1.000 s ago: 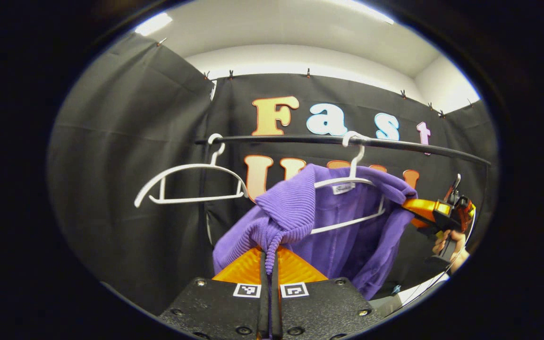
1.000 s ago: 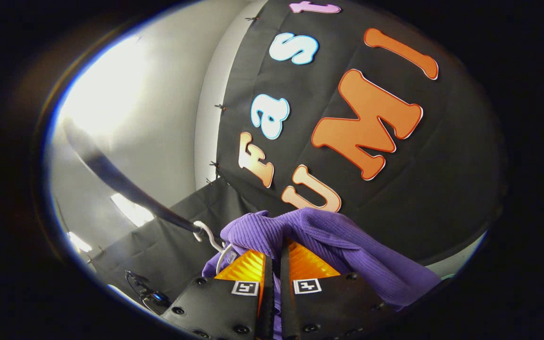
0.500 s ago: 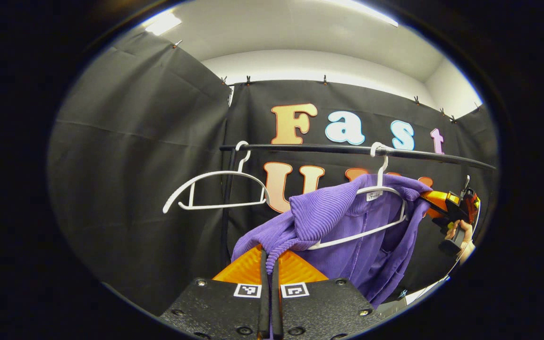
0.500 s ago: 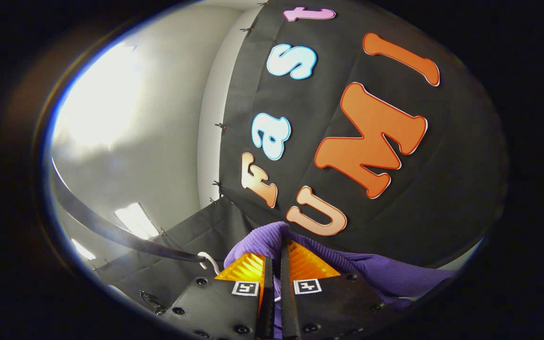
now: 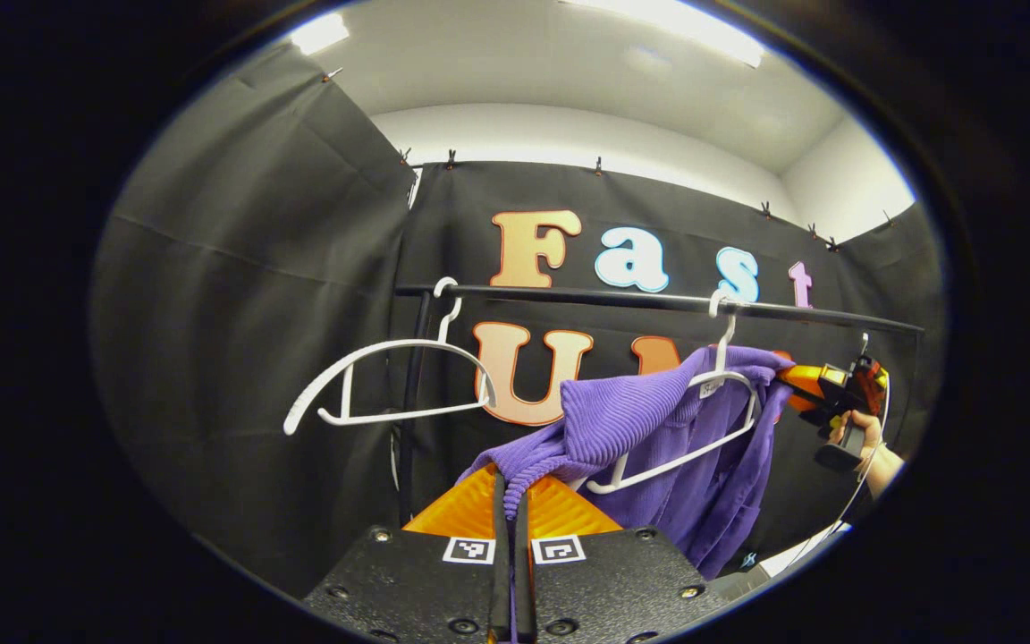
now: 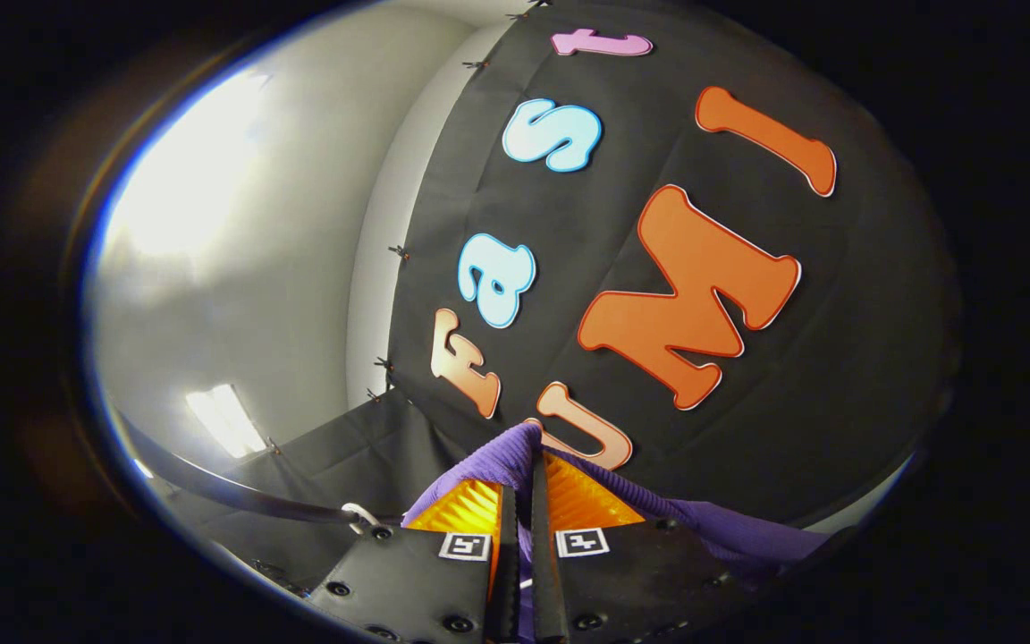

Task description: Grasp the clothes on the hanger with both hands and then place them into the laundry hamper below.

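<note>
Clothes here means one purple knit garment (image 5: 631, 420), pinched at both ends. At the bottom centre of the left gripper view, the left gripper (image 5: 510, 501) has its orange fingers pressed together on a ribbed edge of the knit. At the bottom centre of the right gripper view, the right gripper (image 6: 526, 501) is likewise clamped on a fold of purple cloth (image 6: 515, 452). Further in, right of centre in the left gripper view, the garment drapes half off a white hanger (image 5: 694, 438) (its near arm already shows bare), with the person's hand (image 5: 850, 429) at the far shoulder. Behind, an empty hanger (image 5: 381, 385) and the loaded one both hook on the black rail (image 5: 569, 295) across the middle.

The step in hand looks like pulling the garment free of the hanger. Whether the far shoulder has cleared is hard to tell. Next, I judge, both grippers must draw it off together, then lower it toward the hamper.
</note>
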A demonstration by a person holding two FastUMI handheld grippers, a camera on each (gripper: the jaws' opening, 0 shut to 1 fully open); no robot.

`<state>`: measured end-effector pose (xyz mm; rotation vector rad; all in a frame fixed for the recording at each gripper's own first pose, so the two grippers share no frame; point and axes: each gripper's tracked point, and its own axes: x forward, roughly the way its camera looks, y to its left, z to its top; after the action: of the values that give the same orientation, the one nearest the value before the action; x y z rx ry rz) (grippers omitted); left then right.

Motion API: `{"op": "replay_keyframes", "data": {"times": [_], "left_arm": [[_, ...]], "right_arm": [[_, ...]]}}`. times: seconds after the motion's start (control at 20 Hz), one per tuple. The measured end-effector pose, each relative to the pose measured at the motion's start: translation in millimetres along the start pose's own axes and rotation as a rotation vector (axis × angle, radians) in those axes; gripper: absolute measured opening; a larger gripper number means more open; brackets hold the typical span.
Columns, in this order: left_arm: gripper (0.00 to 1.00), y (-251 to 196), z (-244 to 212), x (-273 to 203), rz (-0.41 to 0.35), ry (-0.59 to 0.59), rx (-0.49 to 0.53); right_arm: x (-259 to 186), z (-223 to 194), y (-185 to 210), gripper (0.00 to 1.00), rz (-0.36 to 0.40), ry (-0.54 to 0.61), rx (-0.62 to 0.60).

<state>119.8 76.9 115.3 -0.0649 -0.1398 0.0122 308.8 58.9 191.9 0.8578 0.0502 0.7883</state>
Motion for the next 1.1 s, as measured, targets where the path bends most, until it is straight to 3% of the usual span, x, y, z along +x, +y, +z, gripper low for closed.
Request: {"op": "replay_keyframes", "data": {"times": [0.1,0.55,1.1], "left_arm": [[0.02,5.6,5.6,9.2,-0.037,-0.015,-0.058],[0.02,26.5,32.9,63.9,-0.079,-0.052,-0.093],[0.04,18.1,-62.0,98.5,-0.101,0.149,-0.079]], "right_arm": [[2.0,-0.8,-0.7,0.13,-0.010,-0.018,-0.003],[3.9,3.4,-12.4,0.13,-0.101,-0.027,-0.039],[-11.9,-6.2,-91.5,0.13,-0.319,-0.017,-0.092]]}}
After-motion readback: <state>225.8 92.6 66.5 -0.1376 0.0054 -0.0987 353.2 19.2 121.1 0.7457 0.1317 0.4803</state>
